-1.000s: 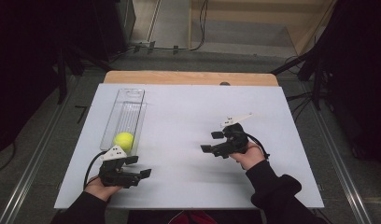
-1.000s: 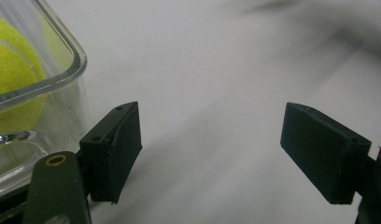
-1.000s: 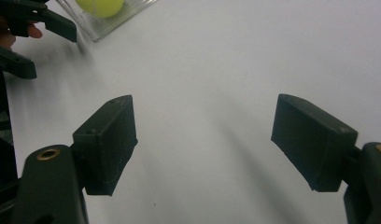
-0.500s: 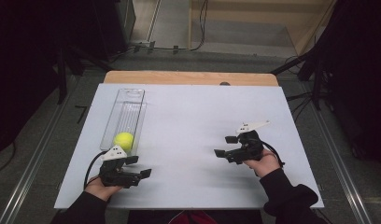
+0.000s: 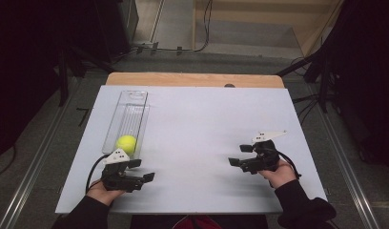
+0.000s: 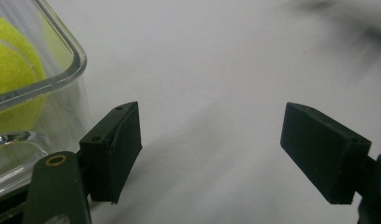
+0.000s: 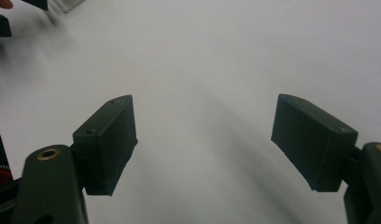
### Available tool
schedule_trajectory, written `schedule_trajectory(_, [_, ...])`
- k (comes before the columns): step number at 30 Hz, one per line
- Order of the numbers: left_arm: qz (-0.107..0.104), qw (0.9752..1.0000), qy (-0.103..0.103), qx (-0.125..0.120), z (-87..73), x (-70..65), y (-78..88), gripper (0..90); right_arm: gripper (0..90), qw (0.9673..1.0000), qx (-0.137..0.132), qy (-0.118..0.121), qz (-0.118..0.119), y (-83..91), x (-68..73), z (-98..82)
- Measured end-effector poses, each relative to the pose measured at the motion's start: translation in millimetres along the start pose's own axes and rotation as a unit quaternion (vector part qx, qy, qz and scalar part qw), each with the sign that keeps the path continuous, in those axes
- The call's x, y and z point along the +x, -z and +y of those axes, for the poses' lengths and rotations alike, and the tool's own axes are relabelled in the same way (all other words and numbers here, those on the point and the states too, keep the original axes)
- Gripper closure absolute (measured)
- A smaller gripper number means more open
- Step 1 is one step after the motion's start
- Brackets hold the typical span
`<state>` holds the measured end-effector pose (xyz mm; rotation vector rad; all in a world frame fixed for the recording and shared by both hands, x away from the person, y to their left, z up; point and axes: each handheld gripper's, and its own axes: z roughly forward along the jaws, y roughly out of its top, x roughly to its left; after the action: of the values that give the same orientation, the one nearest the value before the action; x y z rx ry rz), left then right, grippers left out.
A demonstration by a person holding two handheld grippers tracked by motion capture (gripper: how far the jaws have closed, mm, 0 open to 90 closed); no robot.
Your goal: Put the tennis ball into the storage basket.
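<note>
A clear plastic tray lies on the left half of the white desk. The tray is long and narrow, and its long axis runs from the near edge of the desk toward the far edge, leaning slightly right at the far end. It holds one yellow-green tennis ball, which sits at the near end; the remainder of the tray is bare. In the left gripper view the rounded corner of the tray stands at the upper left with the ball behind its wall.

The left tongs rest low at the near left of the desk, just beside the near end of the tray, and point to the right across the desk. Their jaws are spread wide with nothing between them; the left gripper view shows bare white surface in the gap. One jaw sits close to the tray corner; contact cannot be determined.

The right tongs are at the near right of the desk, well apart from the tray, and point left toward the other hand. Their jaws are likewise released and spread wide over bare surface, gripping nothing.

A strip of wood shows along the far edge of the desk. Dark cables run across the floor beyond it.
</note>
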<state>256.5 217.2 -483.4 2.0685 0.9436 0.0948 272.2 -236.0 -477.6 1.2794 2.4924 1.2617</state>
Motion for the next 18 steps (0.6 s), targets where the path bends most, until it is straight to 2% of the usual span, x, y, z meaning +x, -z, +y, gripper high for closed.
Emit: schedule_trajectory(18, [0.001, 1.0000, 0.002, -0.002, 0.2, 1.2, 0.4, 21.0, 20.1, 0.9991, -0.011, -0.035, -0.024, 17.8, -15.2, -27.7])
